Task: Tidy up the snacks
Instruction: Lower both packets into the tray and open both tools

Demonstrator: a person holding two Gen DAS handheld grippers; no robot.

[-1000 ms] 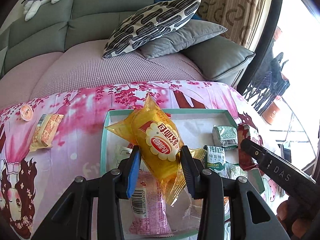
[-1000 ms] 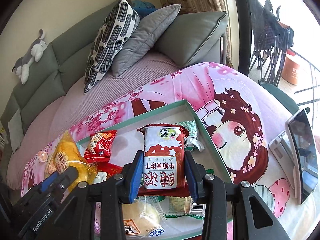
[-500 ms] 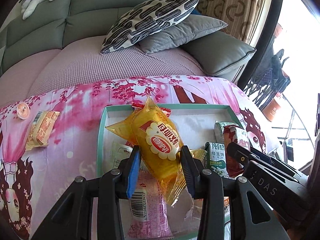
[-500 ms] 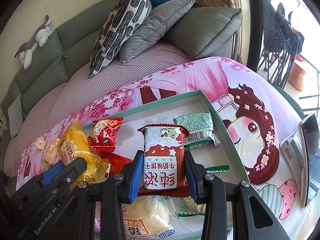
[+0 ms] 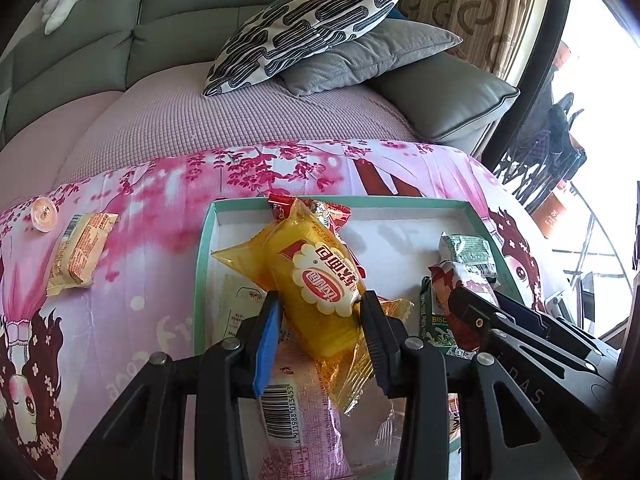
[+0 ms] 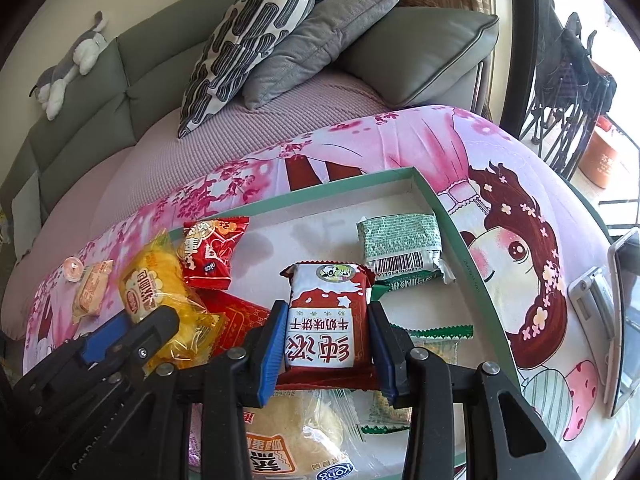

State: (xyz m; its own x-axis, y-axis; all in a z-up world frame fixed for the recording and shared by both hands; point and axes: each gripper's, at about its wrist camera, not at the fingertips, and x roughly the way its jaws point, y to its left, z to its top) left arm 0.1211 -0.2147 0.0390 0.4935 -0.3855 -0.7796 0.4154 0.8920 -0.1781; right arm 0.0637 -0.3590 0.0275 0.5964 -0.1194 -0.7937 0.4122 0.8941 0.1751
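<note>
Two grippers hang over a green-rimmed tray (image 5: 202, 248) on the pink cartoon-print surface (image 5: 132, 216). The left gripper (image 5: 320, 312) has its jaws pinching a yellow bread packet (image 5: 316, 280), lifted and tilted above the tray's left half. The right gripper (image 6: 327, 334) has its jaws clamped on a red-and-white biscuit packet (image 6: 328, 312), upright over the tray's middle. Seen from the right wrist, a green wafer pack (image 6: 400, 244) lies in the tray at two o'clock of the biscuits, and a small red packet (image 6: 210, 252) at ten o'clock. Outside the tray, at nine o'clock, a pale orange snack (image 5: 78, 254) and a little round jelly cup (image 5: 44, 214) lie on the cloth.
</note>
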